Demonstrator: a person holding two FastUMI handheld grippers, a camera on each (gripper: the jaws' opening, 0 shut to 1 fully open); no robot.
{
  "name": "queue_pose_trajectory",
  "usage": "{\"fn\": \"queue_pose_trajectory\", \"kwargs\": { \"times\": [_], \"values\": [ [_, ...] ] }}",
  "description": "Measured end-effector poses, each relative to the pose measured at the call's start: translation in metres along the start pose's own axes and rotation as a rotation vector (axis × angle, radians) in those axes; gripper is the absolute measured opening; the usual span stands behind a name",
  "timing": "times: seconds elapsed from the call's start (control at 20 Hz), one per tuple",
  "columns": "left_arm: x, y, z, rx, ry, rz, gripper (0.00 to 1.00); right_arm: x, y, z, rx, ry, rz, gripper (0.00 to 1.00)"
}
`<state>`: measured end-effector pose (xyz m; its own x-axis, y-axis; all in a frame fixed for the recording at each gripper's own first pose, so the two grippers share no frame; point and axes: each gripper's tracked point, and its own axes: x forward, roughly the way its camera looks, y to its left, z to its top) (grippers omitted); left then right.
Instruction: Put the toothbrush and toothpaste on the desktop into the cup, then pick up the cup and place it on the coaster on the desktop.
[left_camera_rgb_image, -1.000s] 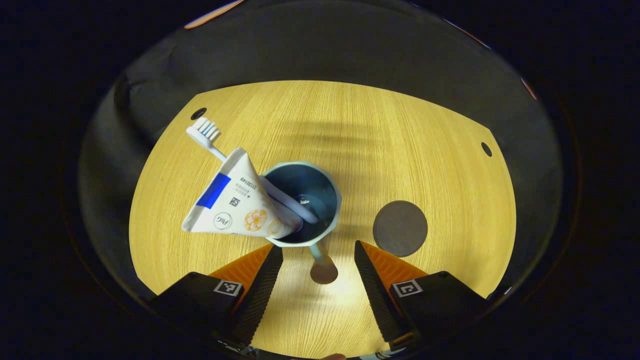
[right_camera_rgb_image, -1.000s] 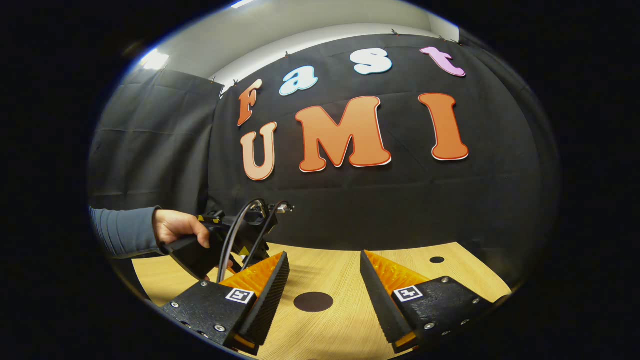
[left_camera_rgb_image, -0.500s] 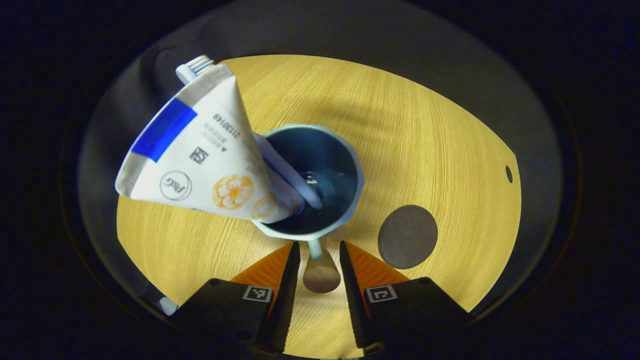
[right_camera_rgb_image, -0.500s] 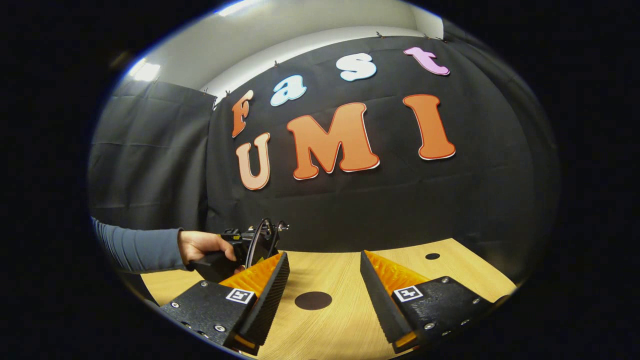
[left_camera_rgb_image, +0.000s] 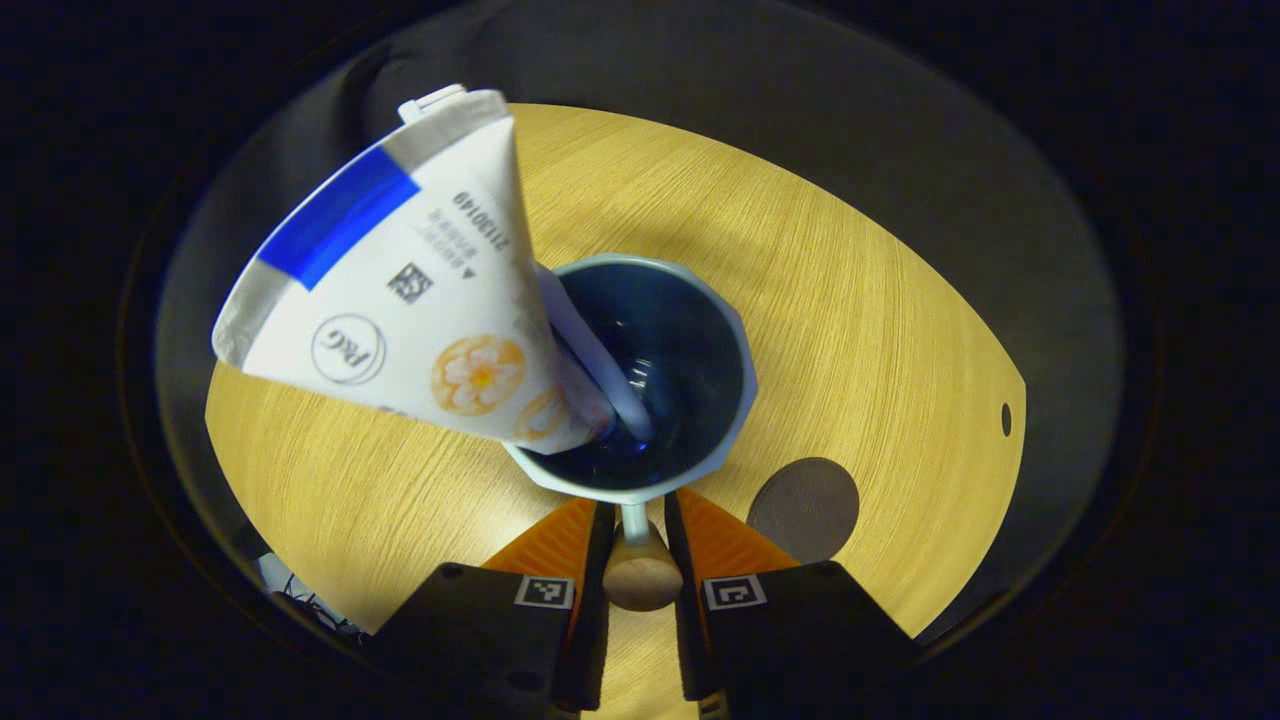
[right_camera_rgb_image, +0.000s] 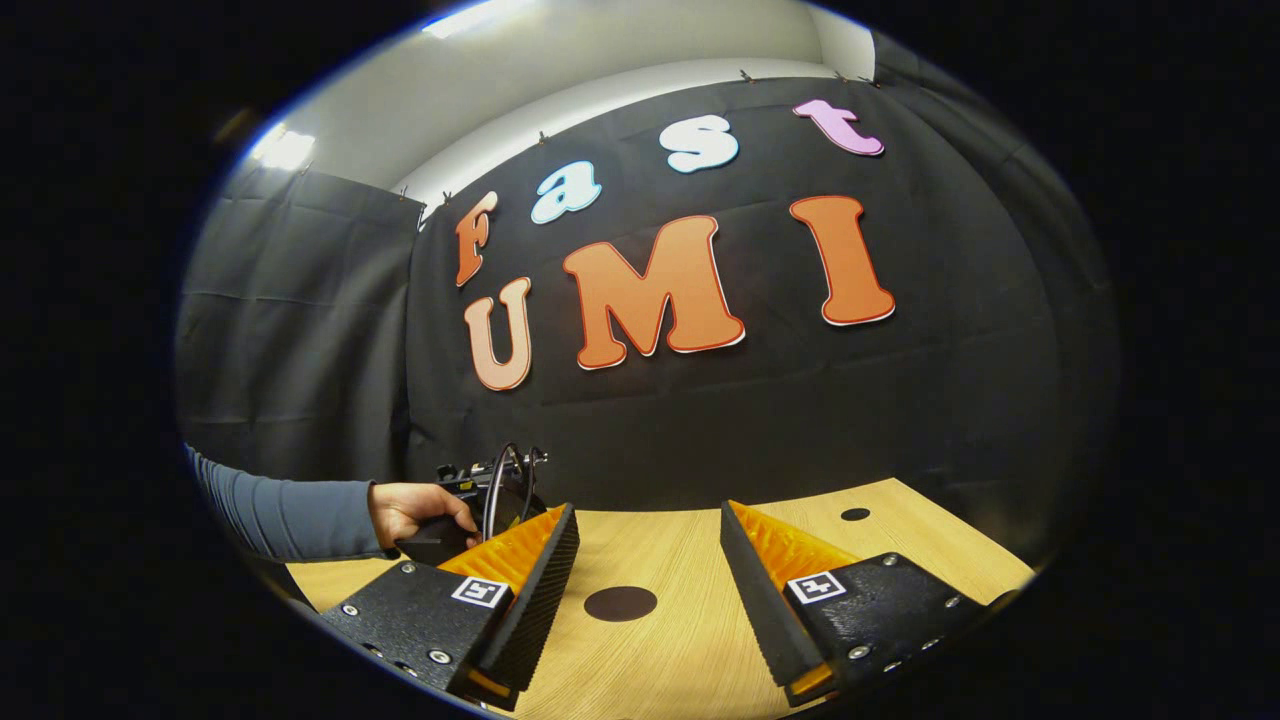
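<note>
Wooden desktop (left_camera_rgb_image: 850, 330) below: left claw (left_camera_rgb_image: 634, 560) pinches the blue cup's (left_camera_rgb_image: 640, 380) knobbed handle; round dark coaster (left_camera_rgb_image: 803, 497) sits just right. Right claw (right_camera_rgb_image: 648, 580) gapes, empty.

The toothpaste (left_camera_rgb_image: 400, 290) hides most of the toothbrush (left_camera_rgb_image: 600, 375) beyond the fingers, the cup (left_camera_rgb_image: 735, 390) rim covers the top of its handle (left_camera_rgb_image: 640, 572) between them, and the right gripper's near finger (right_camera_rgb_image: 520, 580) cuts off the left gripper (right_camera_rgb_image: 480, 495).
</note>
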<state>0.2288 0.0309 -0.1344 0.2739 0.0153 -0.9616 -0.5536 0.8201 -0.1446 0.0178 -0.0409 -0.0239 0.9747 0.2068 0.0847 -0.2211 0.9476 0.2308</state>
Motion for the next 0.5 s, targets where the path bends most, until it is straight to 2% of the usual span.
{"fn": "queue_pose_trajectory", "kwargs": {
  "times": [0.15,0.25,0.5],
  "values": [
    [-0.012,0.001,0.033,0.031,-0.014,-0.006,0.30,0.002,-0.001,0.002,0.022,-0.010,-0.006,0.86],
    [-0.024,0.001,0.050,0.086,-0.028,-0.008,0.30,0.001,-0.002,0.006,0.041,-0.025,-0.006,0.86],
    [-0.031,-0.016,0.058,0.228,-0.055,-0.039,0.30,0.002,-0.012,0.010,0.100,-0.053,-0.032,0.86]
  ]
}}
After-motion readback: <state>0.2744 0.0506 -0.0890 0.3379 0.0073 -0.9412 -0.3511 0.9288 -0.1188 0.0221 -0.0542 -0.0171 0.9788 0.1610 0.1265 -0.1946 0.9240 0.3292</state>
